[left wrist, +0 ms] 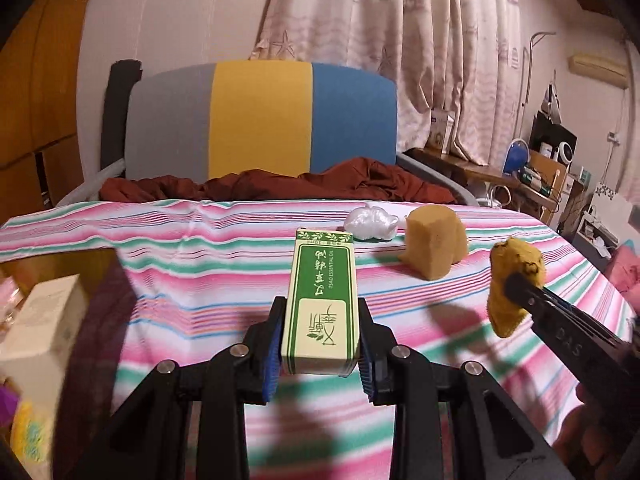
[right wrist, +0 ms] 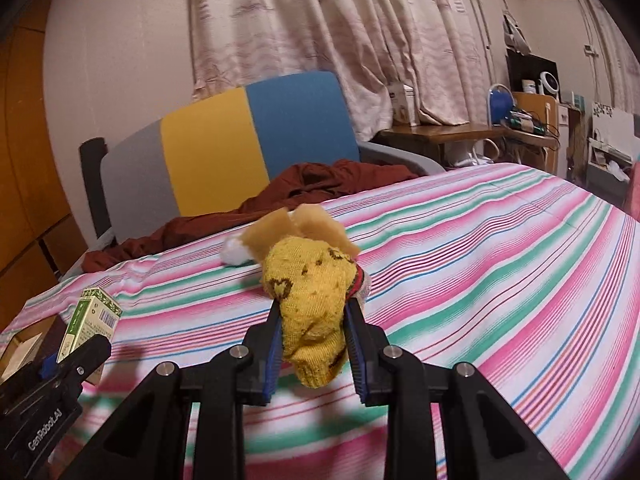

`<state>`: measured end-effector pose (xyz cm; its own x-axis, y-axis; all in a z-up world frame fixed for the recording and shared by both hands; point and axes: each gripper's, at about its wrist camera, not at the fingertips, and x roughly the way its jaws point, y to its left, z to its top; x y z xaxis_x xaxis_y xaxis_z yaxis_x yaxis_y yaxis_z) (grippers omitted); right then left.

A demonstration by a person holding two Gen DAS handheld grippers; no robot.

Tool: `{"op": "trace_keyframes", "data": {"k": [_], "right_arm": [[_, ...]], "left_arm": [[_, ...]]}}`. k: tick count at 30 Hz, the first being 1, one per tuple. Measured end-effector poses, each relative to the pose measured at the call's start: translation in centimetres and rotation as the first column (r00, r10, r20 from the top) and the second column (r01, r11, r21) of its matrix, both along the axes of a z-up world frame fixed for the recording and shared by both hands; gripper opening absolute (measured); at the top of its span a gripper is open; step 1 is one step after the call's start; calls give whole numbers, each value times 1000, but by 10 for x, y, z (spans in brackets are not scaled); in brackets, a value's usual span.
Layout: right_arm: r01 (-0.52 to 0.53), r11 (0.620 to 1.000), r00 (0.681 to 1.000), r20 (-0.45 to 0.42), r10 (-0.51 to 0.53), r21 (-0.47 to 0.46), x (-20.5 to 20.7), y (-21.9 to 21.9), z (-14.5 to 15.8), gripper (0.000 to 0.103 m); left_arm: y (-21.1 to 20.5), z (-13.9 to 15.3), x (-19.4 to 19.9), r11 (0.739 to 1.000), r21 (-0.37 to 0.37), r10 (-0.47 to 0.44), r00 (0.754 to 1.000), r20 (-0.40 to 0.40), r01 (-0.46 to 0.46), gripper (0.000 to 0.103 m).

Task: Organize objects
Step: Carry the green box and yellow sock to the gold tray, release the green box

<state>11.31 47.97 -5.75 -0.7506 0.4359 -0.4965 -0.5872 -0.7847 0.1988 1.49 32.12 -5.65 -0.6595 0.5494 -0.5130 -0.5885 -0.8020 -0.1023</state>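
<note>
**Both grippers loaded, two items still on the cloth**

The green and cream box (left wrist: 318, 300) is clamped between the blue pads of the left gripper (left wrist: 320, 346), held above the striped cloth (left wrist: 192, 280). It is a slim carton with green panels, a leaf border and printed characters (the corners look sharp, nothing is crushed). The right gripper (right wrist: 314, 334) is closed on a yellow knitted sock (right wrist: 312, 304) with dark marks, which bulges soft between the jaws and hangs a little below them.

I judge the task as about halfway: two things are lifted but not yet placed. On the cloth remain a tan sponge block (left wrist: 436, 246) and, just beside it, a white crumpled bag (left wrist: 370, 225). At the left edge, a blurred pale box (left wrist: 44, 332) perhaps marks the collecting place.
</note>
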Motion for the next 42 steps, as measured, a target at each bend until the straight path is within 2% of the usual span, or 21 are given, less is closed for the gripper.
{"op": "trace_keyframes", "data": {"k": [4,10,16,20,25,30,37,42], "right_arm": [[-25,1000,1000,4,25,11,2,-16,2,28],[-67,998,998,7,67,1,9,-36,4,28],[-103,990,995,-9,102,-94,16,-58,2,28],[-184,970,983,-16,184,-157,12,-86,0,28],[-309,939,951,-27,309,-151,5,-130,11,28],[-425,893,905,-51,423,-146,1,-171,24,28],[-558,819,830,-63,555,-132,-4,-219,35,28],[-615,778,787,-54,614,-129,-5,-240,40,28]], "left_arm": [[-28,5,18,1000,23,-6,1000,11,5,32],[-74,7,42,999,45,-31,996,83,28,32],[-121,21,57,997,81,-25,997,71,19,32],[-150,23,56,997,82,5,996,92,-13,32],[-192,28,43,990,98,86,990,114,-98,32],[-238,29,23,974,105,187,973,138,-202,32],[-295,30,-19,936,121,307,934,184,-331,32],[-325,23,-56,902,96,388,889,244,-420,32]]}}
